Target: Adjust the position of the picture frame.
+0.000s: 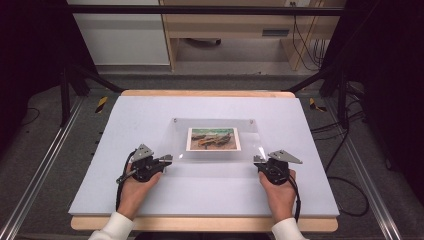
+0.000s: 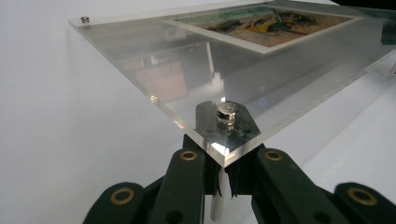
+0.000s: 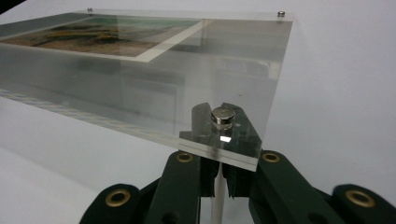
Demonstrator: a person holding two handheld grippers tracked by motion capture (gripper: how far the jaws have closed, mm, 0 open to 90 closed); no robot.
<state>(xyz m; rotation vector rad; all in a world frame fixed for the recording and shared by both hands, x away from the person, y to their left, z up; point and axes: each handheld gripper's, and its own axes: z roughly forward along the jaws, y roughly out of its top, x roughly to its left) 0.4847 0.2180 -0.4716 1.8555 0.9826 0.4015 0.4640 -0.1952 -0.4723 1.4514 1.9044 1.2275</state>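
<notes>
Both pairs of jaws are drawn together, each pinched on a thin metal post under a near corner of the clear frame (image 1: pixel 215 140). In the left gripper view the left gripper (image 2: pixel 223 175) clamps the post (image 2: pixel 218 205) just beneath the corner, where a silver cap (image 2: pixel 227 113) sits on top of the plate; in the right gripper view the right gripper (image 3: pixel 219 179) grips its own post (image 3: pixel 215 205) the same way, below a matching cap (image 3: pixel 222 116). The frame holds a small picture (image 1: pixel 213 138) between its clear sheets and sits in the middle of the white mat (image 1: pixel 150 200), its near edge raised above the mat in both gripper views, its far corners carrying two more caps. Judged from this, both grips are made and the frame seems partly lifted or tilted; carrying it off or setting it down is left to do. In the high view the left hand (image 1: pixel 134 187) and right hand (image 1: pixel 280 192) reach forward from the near edge, sleeves low, grippers roughly level and pointing slightly inward at the frame's two near corners.
</notes>
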